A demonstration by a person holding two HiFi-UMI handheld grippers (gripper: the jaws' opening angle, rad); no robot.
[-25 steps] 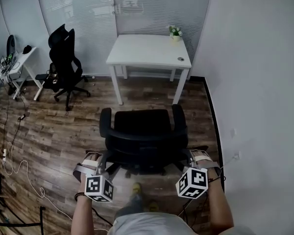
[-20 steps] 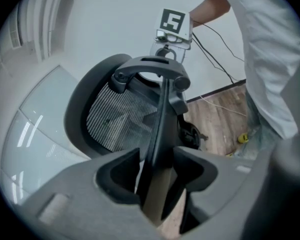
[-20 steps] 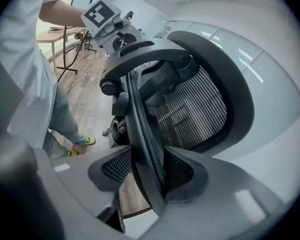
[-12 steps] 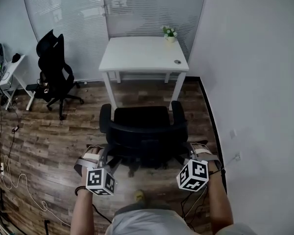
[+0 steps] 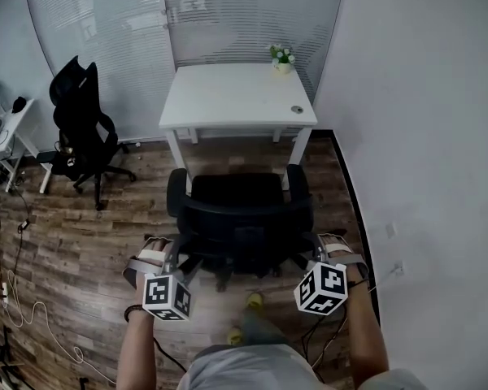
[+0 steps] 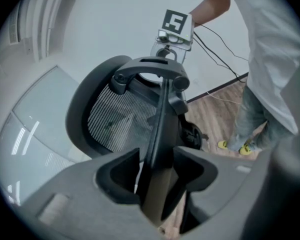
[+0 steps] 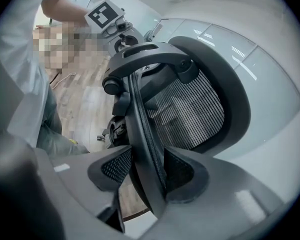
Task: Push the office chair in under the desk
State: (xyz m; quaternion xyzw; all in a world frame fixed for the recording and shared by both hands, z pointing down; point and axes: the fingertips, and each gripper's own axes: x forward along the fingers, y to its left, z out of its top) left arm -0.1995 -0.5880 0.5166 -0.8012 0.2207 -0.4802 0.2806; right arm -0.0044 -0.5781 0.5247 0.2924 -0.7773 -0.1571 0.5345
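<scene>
A black office chair (image 5: 237,211) stands on the wooden floor, its seat front at the near edge of the white desk (image 5: 236,96). My left gripper (image 5: 177,252) is shut on the left edge of the chair's backrest. My right gripper (image 5: 311,250) is shut on the right edge. In the left gripper view the backrest frame (image 6: 162,109) runs between the jaws of the left gripper (image 6: 157,171), with the mesh to its left. In the right gripper view the backrest rim (image 7: 140,129) sits between the pads of the right gripper (image 7: 144,171). The chair's base is mostly hidden under the seat.
A small potted plant (image 5: 282,55) and a round grommet (image 5: 297,110) are on the desk. A grey wall (image 5: 423,136) runs close along the right. A second black chair (image 5: 80,128) and a white table (image 5: 4,132) stand at the left. Cables (image 5: 20,299) lie on the floor.
The chair and both grippers have moved forward toward the desk; the seat front now reaches the desk's near edge. Both grips on the backrest are unchanged.
</scene>
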